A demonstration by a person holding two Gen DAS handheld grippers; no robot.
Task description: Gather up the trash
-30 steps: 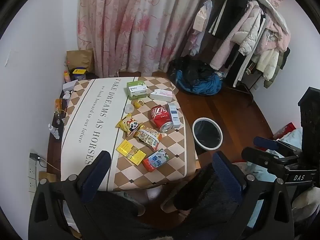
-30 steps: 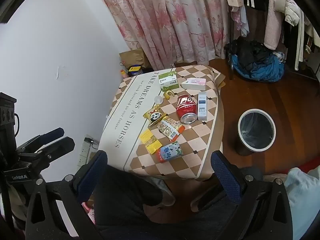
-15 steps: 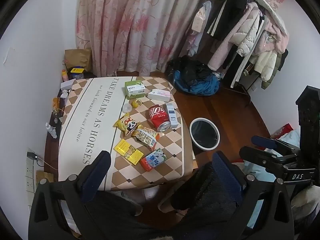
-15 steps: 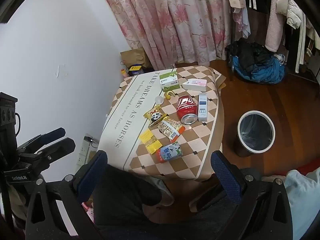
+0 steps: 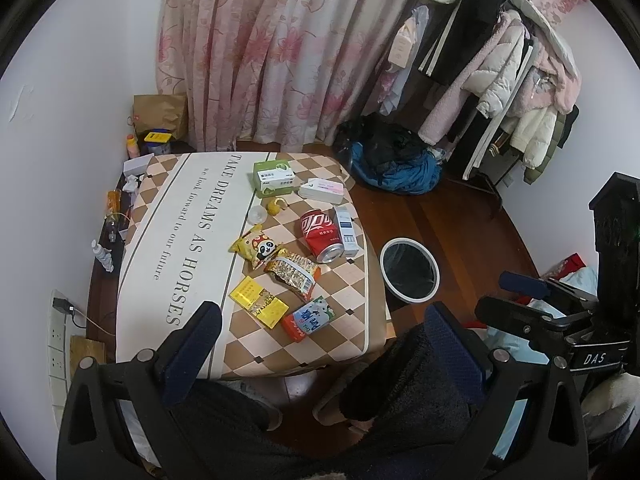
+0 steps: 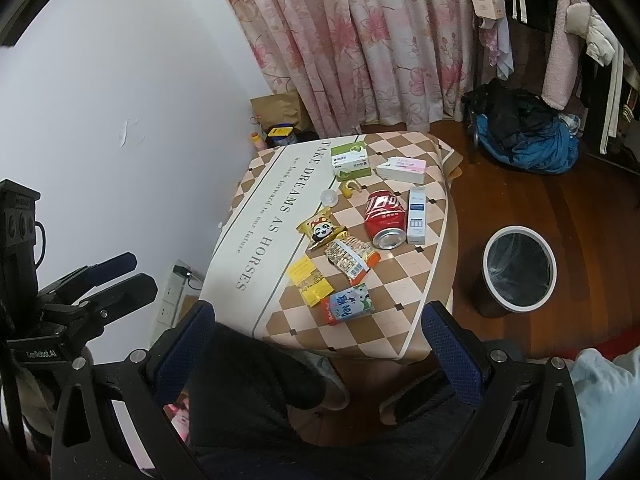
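On the bench (image 5: 180, 216), under a checked cloth with lettering, the trash lies scattered toward the right side. Red soda can (image 5: 321, 235) on its side, touching a white-and-blue carton (image 5: 347, 230) on its right. Panda snack packet (image 5: 256, 247) beside an orange-striped wrapper (image 5: 293, 274). Yellow packet (image 5: 259, 301) and small milk carton (image 5: 309, 318) nearest the front edge. Green box (image 5: 274, 176) and pink-white box (image 5: 322, 191) at the far end. Bin (image 5: 409, 269) with a white rim stands on the wooden floor, just right of the bench. Left hand-held gripper (image 5: 320, 340) spread wide, empty, held well above the bench. Right hand-held gripper (image 6: 318, 338) likewise spread and empty.
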